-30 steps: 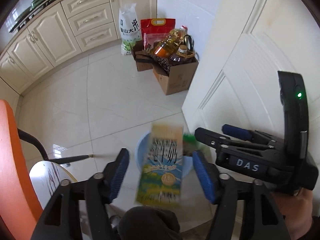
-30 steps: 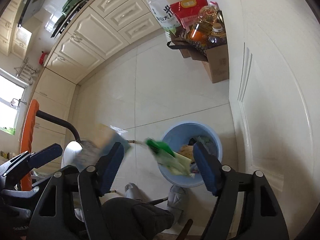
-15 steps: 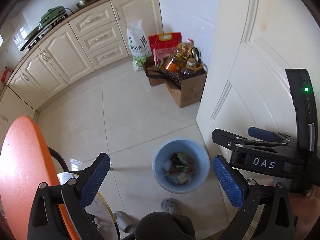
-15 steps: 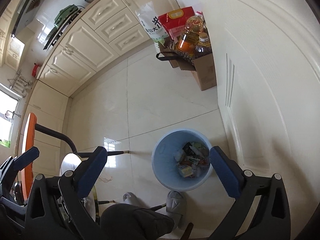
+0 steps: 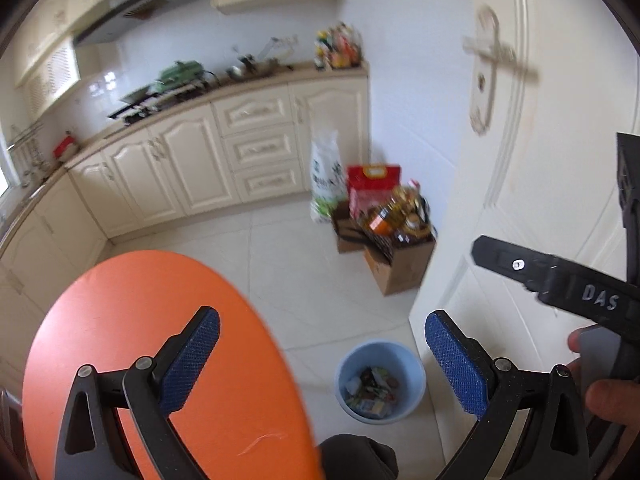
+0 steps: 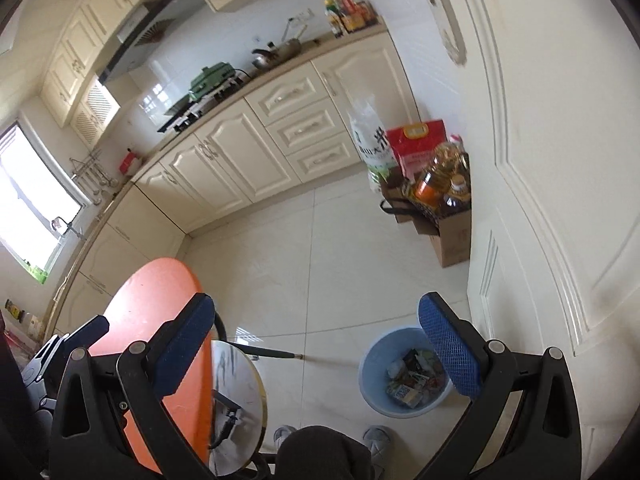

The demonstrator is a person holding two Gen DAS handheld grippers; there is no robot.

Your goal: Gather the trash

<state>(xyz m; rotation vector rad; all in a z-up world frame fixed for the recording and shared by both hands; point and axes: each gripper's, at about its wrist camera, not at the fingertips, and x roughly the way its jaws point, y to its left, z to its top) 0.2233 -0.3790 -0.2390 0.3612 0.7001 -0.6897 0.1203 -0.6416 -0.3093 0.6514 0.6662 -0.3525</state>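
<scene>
A light blue bin (image 5: 380, 380) stands on the white tiled floor, with several pieces of packaging (image 5: 370, 394) lying in it. My left gripper (image 5: 322, 330) hangs high above the floor, open and empty, its blue pads (image 5: 456, 360) wide apart; the bin shows low between them. In the right wrist view the same bin (image 6: 404, 376) and its trash (image 6: 414, 378) sit just left of the right-hand pad (image 6: 450, 350). My right gripper (image 6: 316, 316) is open too, with nothing between its fingers.
An orange chair back (image 5: 152, 360) fills the lower left, with a round marble-look stool top (image 6: 234, 404) beside it. A white door (image 5: 532, 184) rises on the right. A cardboard box with oil bottles (image 5: 400, 248) and rice bags stands by cream cabinets (image 5: 208, 164). The person's slippers (image 6: 374, 436) show below.
A second ago a carton and a green wrapper were falling from my opening grippers toward the bin. Both now lie inside, and both grippers have risen, so the kitchen counter has come into view.
</scene>
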